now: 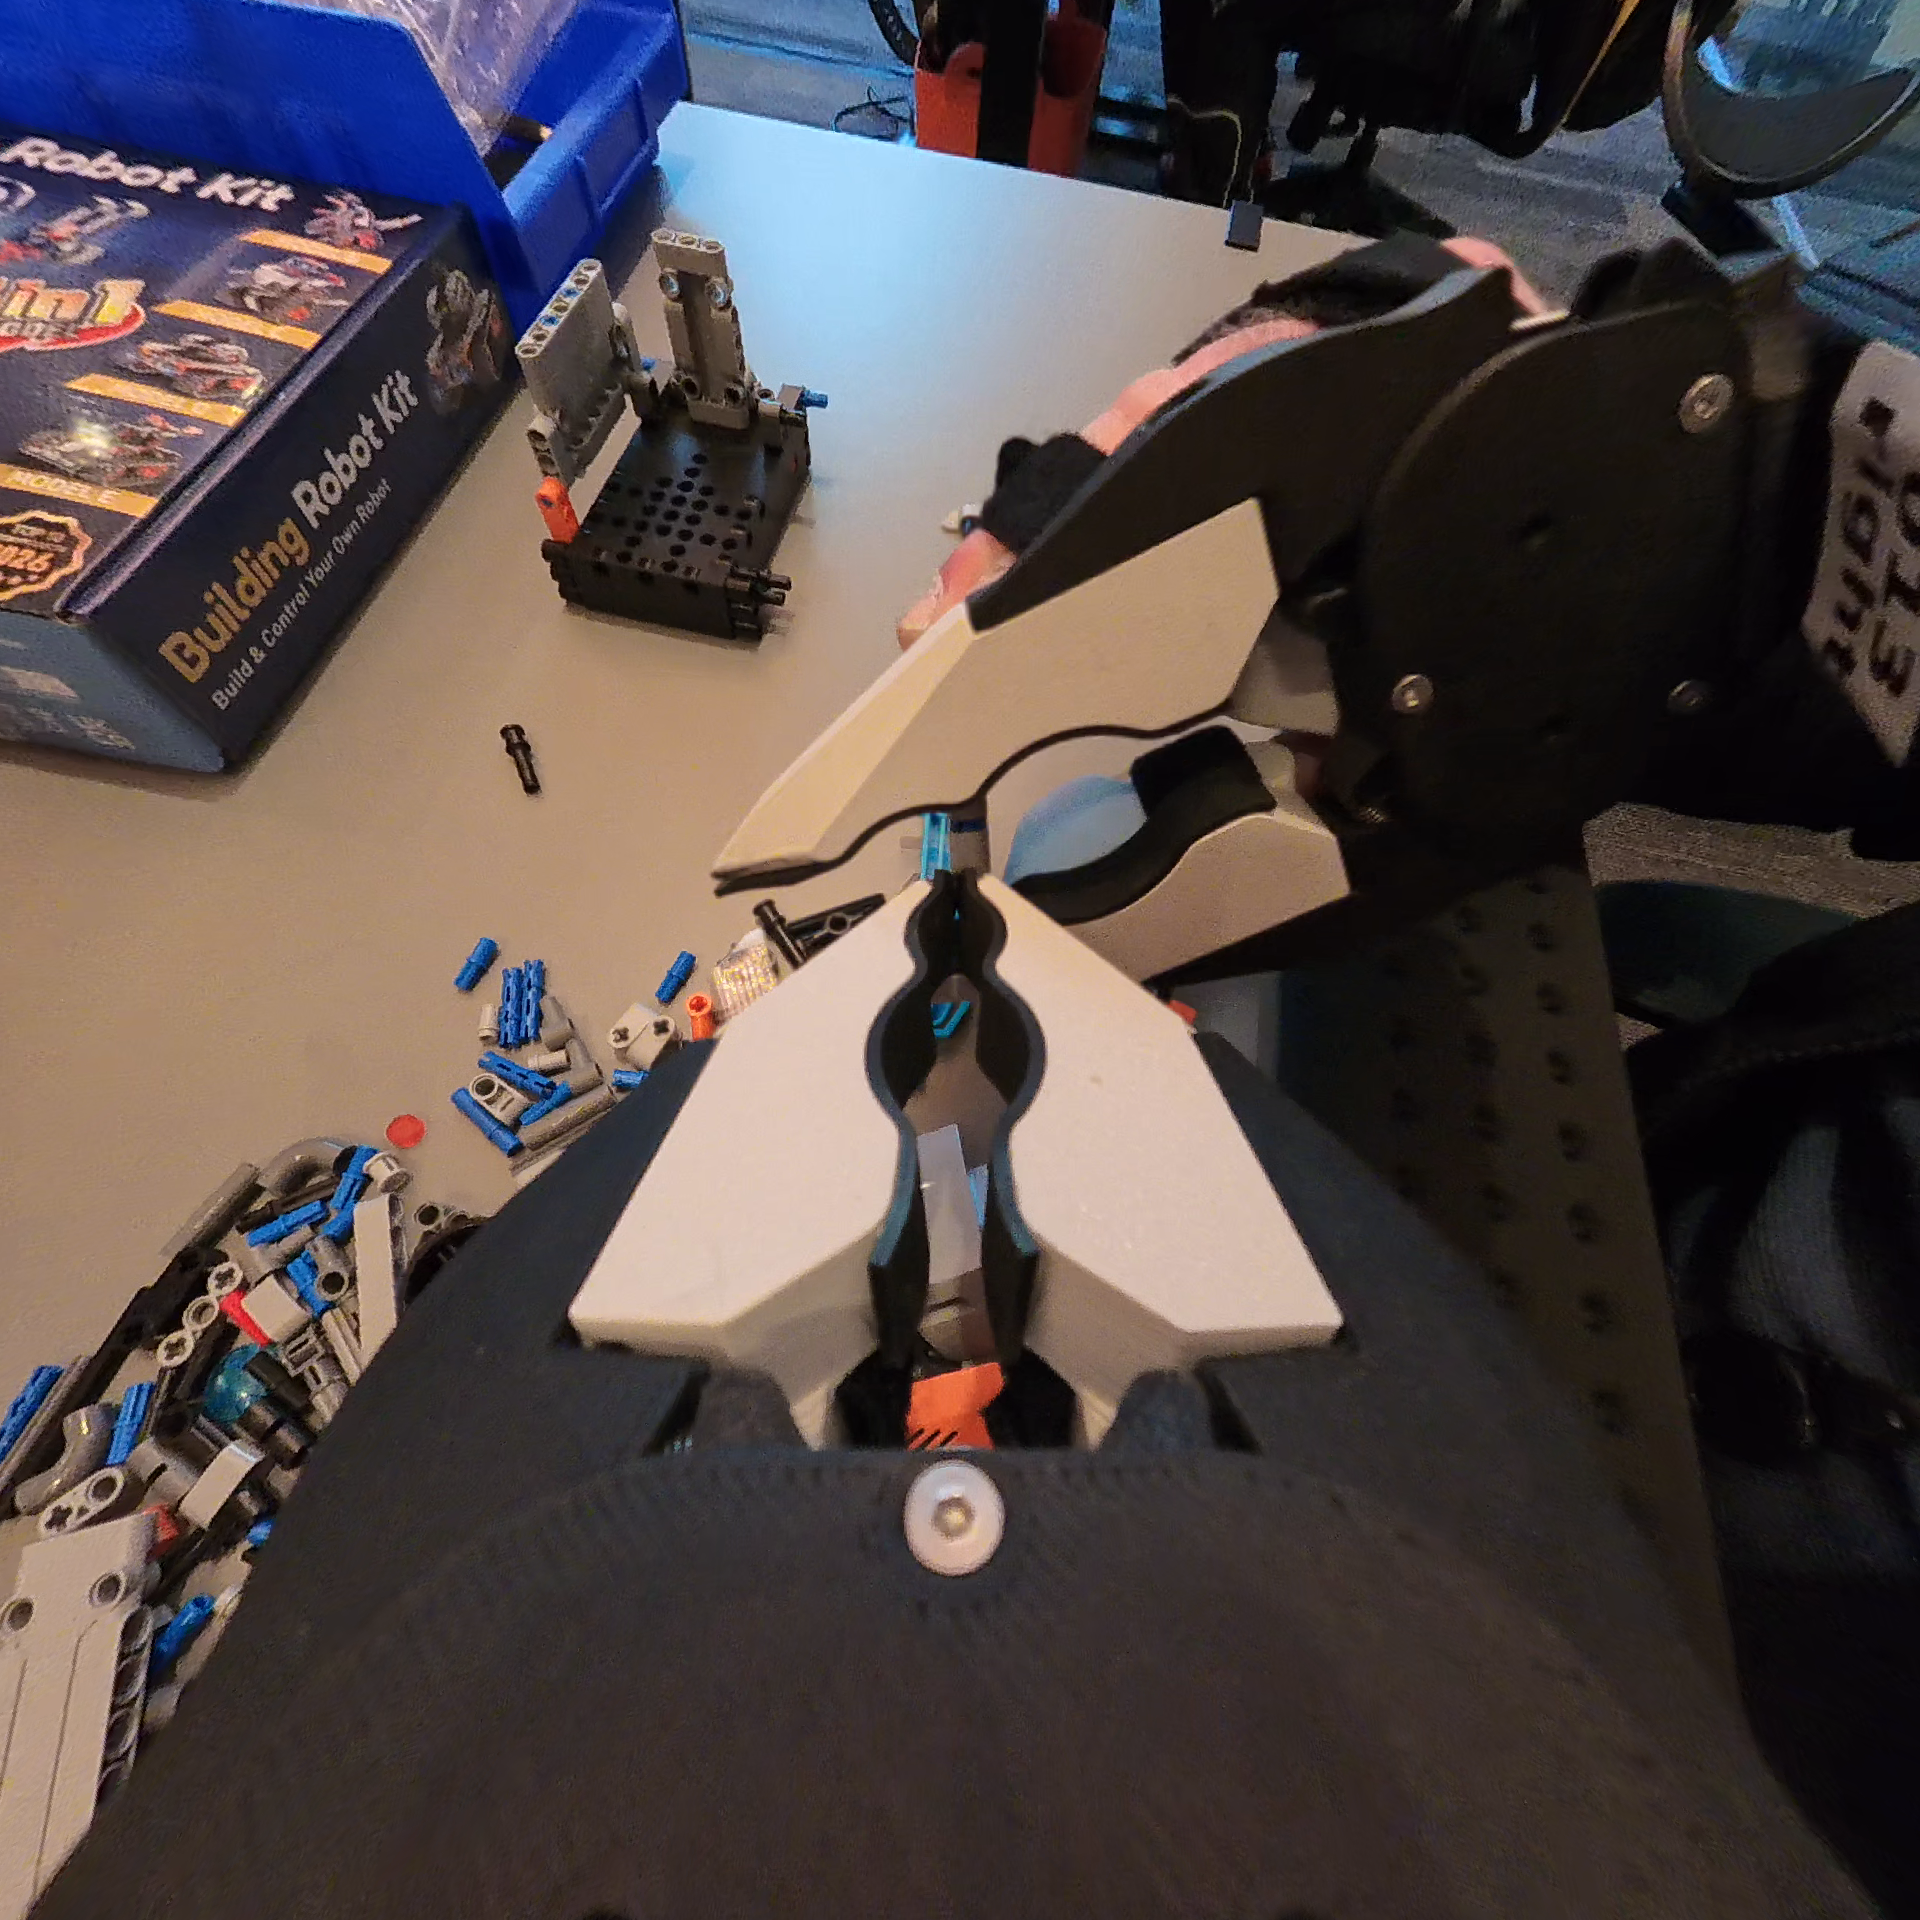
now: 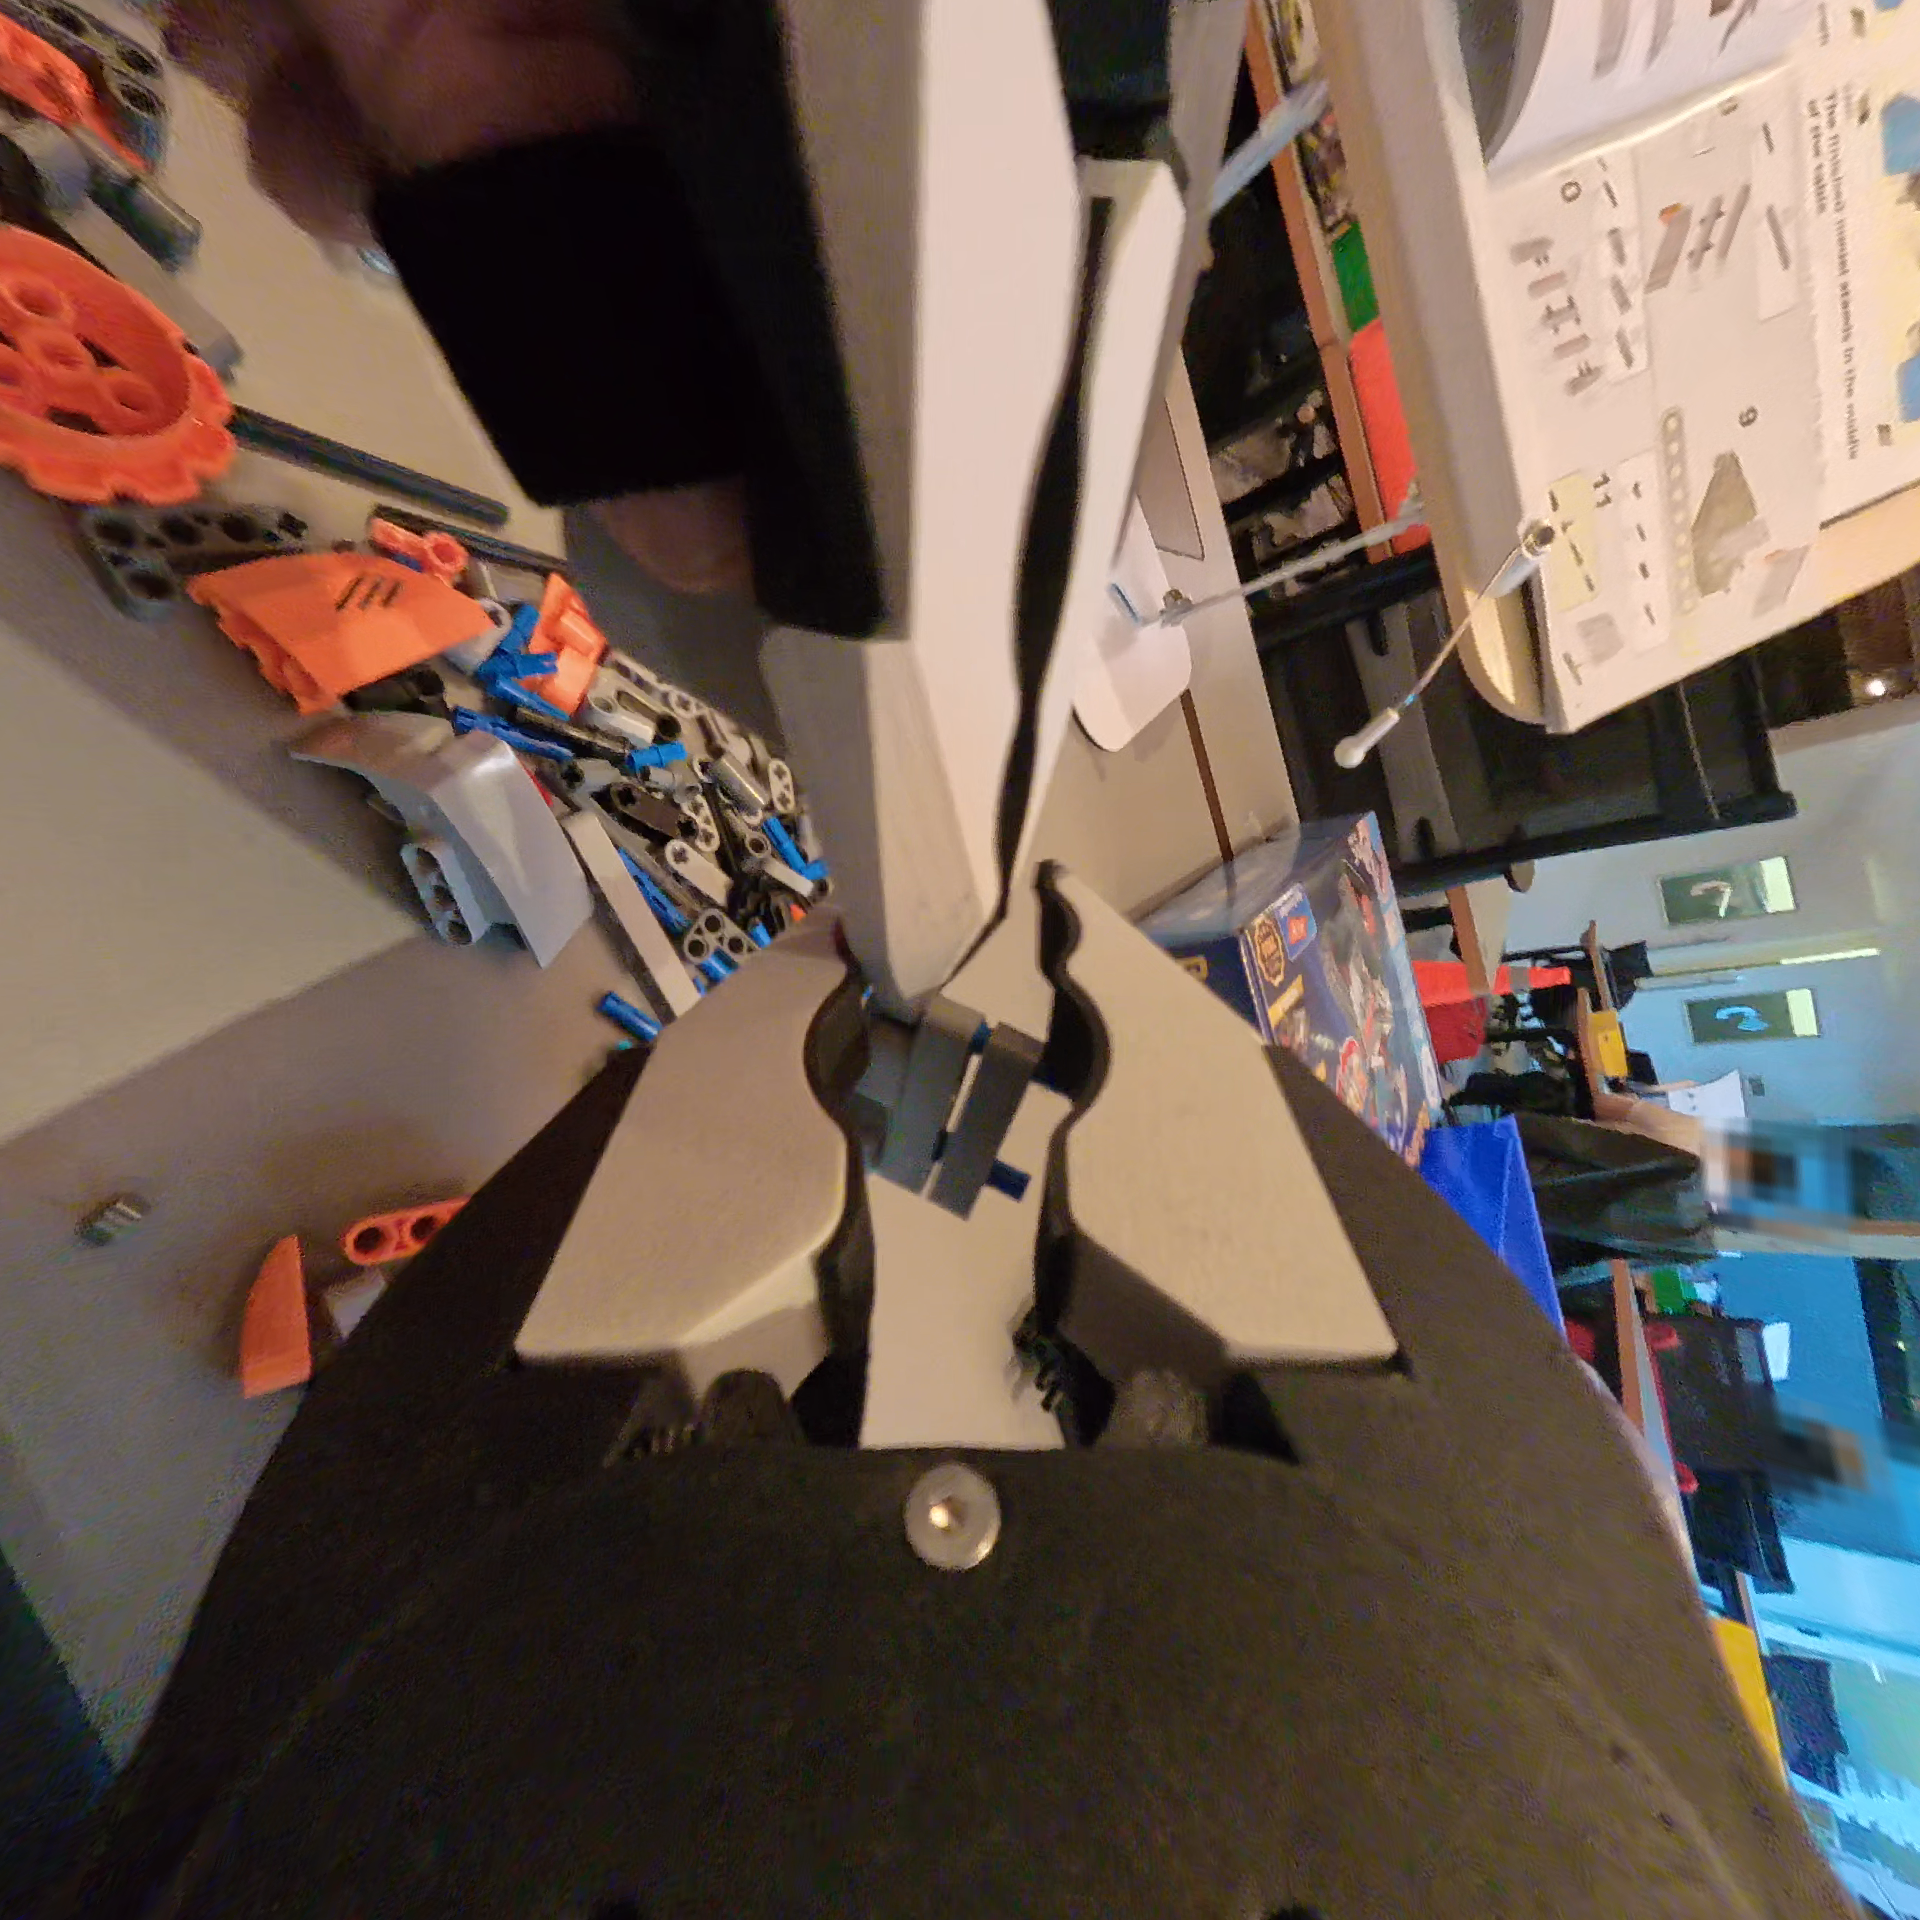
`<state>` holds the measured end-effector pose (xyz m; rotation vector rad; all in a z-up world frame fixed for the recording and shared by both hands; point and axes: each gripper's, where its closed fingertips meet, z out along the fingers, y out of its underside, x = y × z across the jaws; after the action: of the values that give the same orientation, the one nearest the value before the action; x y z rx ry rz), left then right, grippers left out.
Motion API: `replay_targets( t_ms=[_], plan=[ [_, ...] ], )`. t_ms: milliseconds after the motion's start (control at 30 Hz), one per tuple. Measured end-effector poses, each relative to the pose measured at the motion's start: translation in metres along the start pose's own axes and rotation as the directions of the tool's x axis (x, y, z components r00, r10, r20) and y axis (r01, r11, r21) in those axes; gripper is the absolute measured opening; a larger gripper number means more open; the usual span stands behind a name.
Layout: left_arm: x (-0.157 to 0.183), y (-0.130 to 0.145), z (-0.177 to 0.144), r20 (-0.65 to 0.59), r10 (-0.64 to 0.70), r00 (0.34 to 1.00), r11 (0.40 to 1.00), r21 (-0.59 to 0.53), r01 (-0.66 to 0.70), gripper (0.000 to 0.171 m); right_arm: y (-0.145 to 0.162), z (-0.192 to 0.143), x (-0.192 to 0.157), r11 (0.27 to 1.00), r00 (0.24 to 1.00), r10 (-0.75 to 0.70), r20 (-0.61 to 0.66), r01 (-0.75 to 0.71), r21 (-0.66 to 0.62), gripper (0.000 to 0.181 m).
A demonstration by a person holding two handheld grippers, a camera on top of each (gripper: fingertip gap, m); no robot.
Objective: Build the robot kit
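A grey table [image 1: 935,312] in a cluttered workroom, strewn with building-kit parts. My two grippers meet in the air over its near edge, well apart from the dark blue kit box [image 1: 239,416].

My right gripper [image 2: 945,914] stands part open, no wider than the small grey beam assembly [image 2: 925,1101] that sits between its fingers. One end of the piece is tucked into the hollow of one finger, and a blue pin reaches the black pad of the other. By my judgement this gripper carries the piece. My left gripper [image 1: 956,896] comes in crosswise, drawn down to a thin seam, with its tips against the top of the assembly. Whether it pinches any part of it I cannot tell, since the contact is hidden.

A hold like this, I judge, is good only while the pins stay square to the pads. The piece sits a little askew in the gap, so pressure should be light and straight along the pins.

A lone black pin [image 1: 523,758] lies on my side of the box, and nearer me a loose pile of parts [image 1: 208,1351] in grey, black and blue. Just beside the box stands a half-built black frame [image 1: 675,520] with grey uprights. A blue bin [image 1: 364,94] sits behind the box. An orange toothed wheel [image 2: 94,364] lies past the pile, far from the box, and an open instruction booklet [image 2: 1714,312] is propped above the box in the right wrist view.
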<state>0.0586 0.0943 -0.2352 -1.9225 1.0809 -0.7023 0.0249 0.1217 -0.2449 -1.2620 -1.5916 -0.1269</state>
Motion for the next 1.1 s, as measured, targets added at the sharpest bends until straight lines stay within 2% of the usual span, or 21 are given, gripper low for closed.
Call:
replay_targets(
  t_ms=[200,233,300,400,467,500,600,667,733,800,833,933,1000,1100],
  plan=[
    [0.002,-0.007,-0.005,-0.027,-0.03,0.999,0.999,0.043,0.031,0.0,-0.005,-0.005,0.0,0.994,0.995,0.091,0.047,-0.094,0.056,0.023],
    [0.002,-0.011,-0.006,-0.034,-0.042,0.999,0.997,0.067,0.044,0.0,-0.006,-0.005,-0.003,0.992,0.993,0.1,0.06,-0.104,0.064,0.009],
    [0.002,-0.013,-0.007,-0.03,-0.04,0.999,0.997,0.07,0.042,0.0,-0.008,-0.006,0.001,0.991,0.993,0.112,0.036,-0.114,0.07,0.009],
    [0.0,-0.011,-0.008,-0.012,-0.021,1.0,0.998,0.058,0.022,0.0,-0.01,-0.004,0.003,0.984,0.987,0.153,0.058,-0.157,0.087,0.013],
    [-0.004,-0.012,-0.011,-0.007,-0.035,0.999,0.997,0.067,0.035,0.0,-0.014,-0.01,0.012,0.972,0.981,0.186,0.048,-0.191,0.14,0.035],
    [-0.007,-0.011,-0.012,-0.004,-0.042,0.999,0.997,0.066,0.042,0.0,-0.016,-0.015,0.014,0.961,0.976,0.207,0.069,-0.216,0.171,0.042],
    [-0.01,-0.009,-0.012,-0.04,-0.089,0.995,0.993,0.075,0.092,0.0,-0.006,-0.022,0.017,0.913,0.929,0.324,0.177,-0.356,0.198,0.046],
    [-0.013,-0.012,-0.015,-0.079,-0.138,0.987,0.983,0.107,0.146,0.0,-0.004,-0.029,0.016,0.852,0.861,0.41,0.302,-0.48,0.21,0.038],
    [-0.016,-0.016,-0.019,-0.125,-0.192,0.973,0.968,0.142,0.209,0.0,0.004,-0.029,0.017,0.842,0.845,0.431,0.317,-0.503,0.196,0.036],
    [-0.017,-0.019,-0.021,-0.19,-0.246,0.95,0.945,0.171,0.279,0.0,0.002,-0.028,0.012,0.821,0.811,0.45,0.374,-0.54,0.186,0.022],
    [-0.019,-0.018,-0.022,-0.209,-0.265,0.941,0.937,0.175,0.302,0.0,0.003,-0.027,0.013,0.82,0.811,0.454,0.368,-0.542,0.183,0.022],
    [-0.019,-0.021,-0.023,-0.275,-0.326,0.905,0.902,0.198,0.385,0.0,0.003,-0.024,0.017,0.854,0.858,0.429,0.281,-0.487,0.182,0.037],
    [-0.021,-0.021,-0.021,-0.279,-0.345,0.896,0.889,0.209,0.408,0.0,0.003,-0.018,0.015,0.899,0.904,0.38,0.195,-0.411,0.153,0.042],
    [-0.025,-0.028,-0.028,-0.311,-0.37,0.875,0.854,0.258,0.453,0.0,0.009,-0.012,0.008,0.921,0.918,0.361,0.165,-0.379,0.088,0.061]
  ],
)
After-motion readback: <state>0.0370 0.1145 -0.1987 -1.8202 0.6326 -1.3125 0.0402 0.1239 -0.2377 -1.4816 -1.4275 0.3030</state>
